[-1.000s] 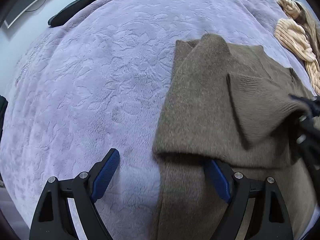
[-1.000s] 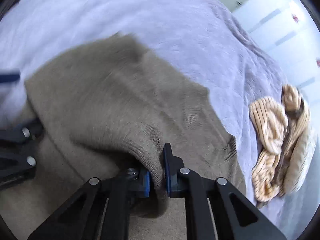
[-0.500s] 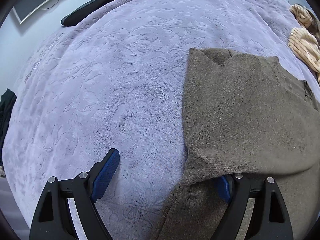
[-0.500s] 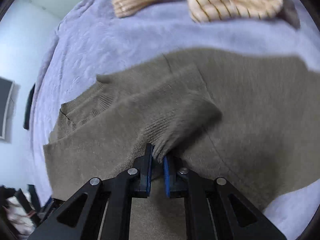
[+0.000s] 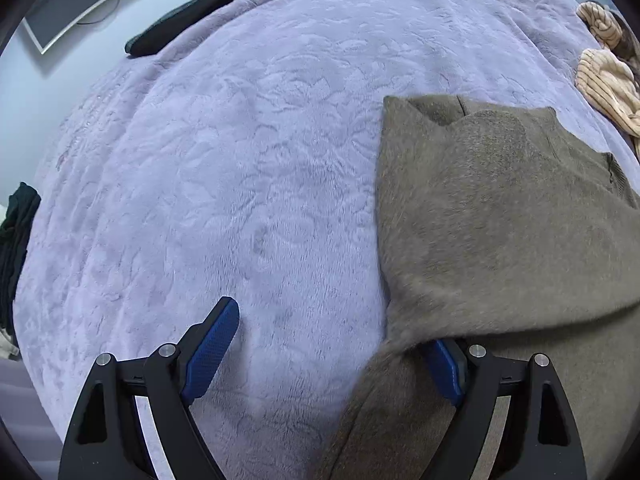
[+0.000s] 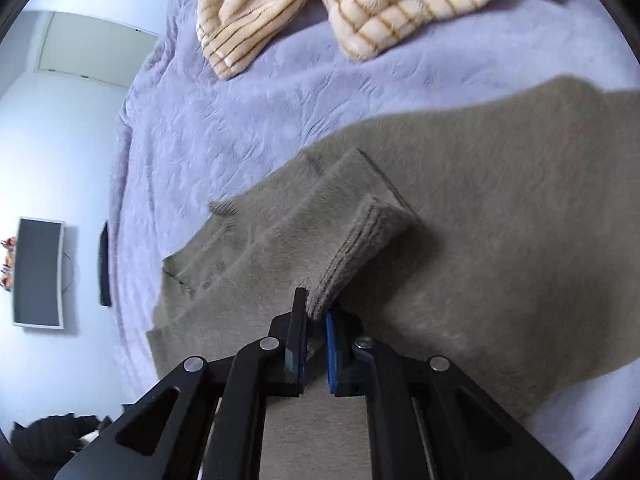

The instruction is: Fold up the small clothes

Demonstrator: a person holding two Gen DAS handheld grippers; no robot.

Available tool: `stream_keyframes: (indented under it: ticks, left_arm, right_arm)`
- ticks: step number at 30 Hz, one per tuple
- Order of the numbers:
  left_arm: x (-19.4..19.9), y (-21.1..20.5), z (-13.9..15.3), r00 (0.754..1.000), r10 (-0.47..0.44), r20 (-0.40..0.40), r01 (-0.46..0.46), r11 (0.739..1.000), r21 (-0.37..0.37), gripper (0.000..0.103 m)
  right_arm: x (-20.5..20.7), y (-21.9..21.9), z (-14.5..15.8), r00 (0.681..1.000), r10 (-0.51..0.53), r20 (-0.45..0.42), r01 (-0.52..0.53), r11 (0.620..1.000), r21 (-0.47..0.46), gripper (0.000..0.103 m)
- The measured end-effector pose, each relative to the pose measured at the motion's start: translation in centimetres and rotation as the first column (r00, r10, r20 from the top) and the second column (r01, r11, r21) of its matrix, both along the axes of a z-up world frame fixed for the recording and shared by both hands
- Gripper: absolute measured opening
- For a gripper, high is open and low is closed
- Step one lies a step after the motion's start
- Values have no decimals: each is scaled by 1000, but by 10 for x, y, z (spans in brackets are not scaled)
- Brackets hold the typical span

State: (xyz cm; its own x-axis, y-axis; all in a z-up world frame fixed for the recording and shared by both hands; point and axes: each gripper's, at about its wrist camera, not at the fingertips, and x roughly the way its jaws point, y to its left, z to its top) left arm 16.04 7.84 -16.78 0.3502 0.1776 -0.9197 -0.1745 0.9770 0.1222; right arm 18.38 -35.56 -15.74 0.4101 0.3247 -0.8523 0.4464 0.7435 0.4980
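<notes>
A brown knit sweater (image 5: 500, 220) lies on the lilac blanket (image 5: 240, 160), its sleeve folded across the body. My right gripper (image 6: 316, 308) grips the ribbed sleeve cuff (image 6: 360, 248) just above the sweater's body (image 6: 500, 220), its jaws closing tighter on the cuff. At the sweater's left edge my left gripper (image 5: 332, 328) is open wide. One blue finger (image 5: 216, 340) rests over bare blanket. The other finger (image 5: 444, 368) is half hidden under a fold of the knit.
A cream striped garment (image 6: 360, 0) lies crumpled at the bed's far side, also in the left wrist view as a striped heap (image 5: 604, 80). A black flat object (image 5: 180, 20) sits at the blanket's edge, near a monitor (image 5: 80, 4). Dark clothes (image 5: 16, 240) hang off the left.
My right gripper swung the cuff across the sweater while rolling over, then settled low over the body. The sleeve now lies flatter. My left gripper stayed in place, open.
</notes>
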Motion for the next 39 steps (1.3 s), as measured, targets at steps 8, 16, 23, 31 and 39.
stream_keyframes:
  ticks: [8,16,23,31,39]
  left_arm:
    - [-37,5,41,991,-133,9,133,991,-2,87]
    - [-7,-10,50,987,-148,58,150,988,-43,87]
    - [9,-29,6,983,-180,17,177,977,122,87]
    - [-2,33,32,995,-105,-2,105,995,0,89]
    - [-8,-11,0,982,-175,-71,178,983,35,89]
  right_arm:
    - [1,-4,-13,998,41,-41,-44,996,-79,8]
    - [2,-3,-7,993,96,-66,-103,989,-107,14]
    - [-25,-8,6,993,83,-84,-91,992,-93,43]
    - [-57,5,6,993,92,-80,-95,995,-40,43]
    - [-72,52,11,971,214,-104,-222,973,-66,43]
